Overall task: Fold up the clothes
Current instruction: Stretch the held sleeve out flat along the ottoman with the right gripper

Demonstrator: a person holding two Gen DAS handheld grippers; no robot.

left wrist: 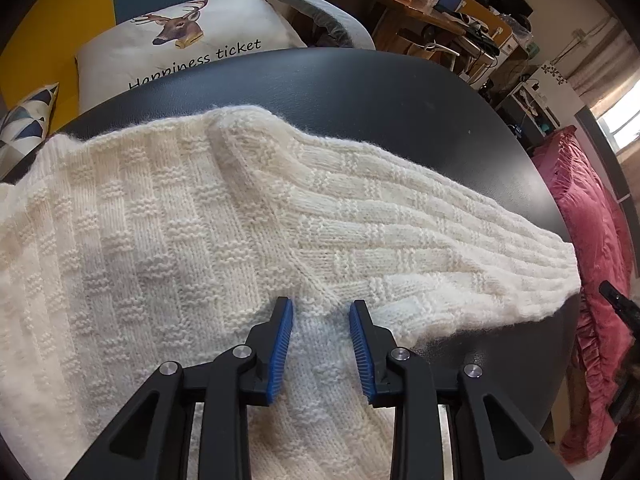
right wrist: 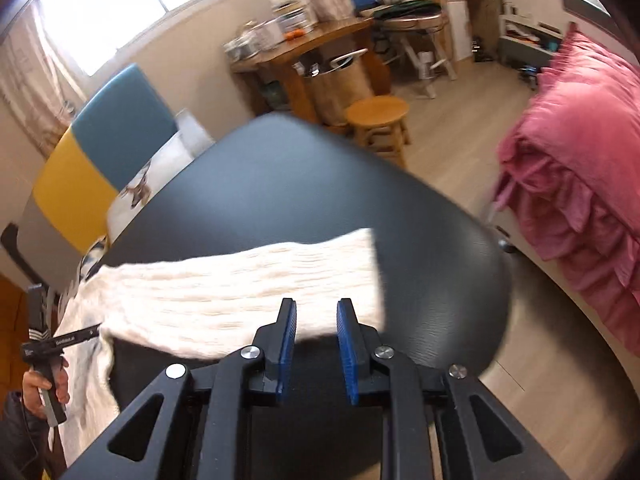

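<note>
A cream knitted sweater (left wrist: 160, 220) lies spread on a dark round table (left wrist: 360, 88), one sleeve (left wrist: 420, 232) stretched out to the right. My left gripper (left wrist: 321, 306) points down at the armpit, its blue pads closed on a pinch of knit. In the blurred right wrist view the sleeve (right wrist: 240, 280) lies flat, its cuff (right wrist: 368, 264) toward the table's (right wrist: 300, 180) right side. My right gripper (right wrist: 317, 306) hovers just in front of the cuff, open, with nothing pressed between the pads. A hand (right wrist: 44, 388) holds the left gripper (right wrist: 60, 340) at the lower left.
A deer-print pillow (left wrist: 180, 40) sits on a yellow and blue seat (right wrist: 100, 148) behind the table. A bed with a pink ruffled quilt (right wrist: 580, 180) stands to the right. A wooden stool (right wrist: 378, 120) and a cluttered desk (right wrist: 304, 44) stand beyond.
</note>
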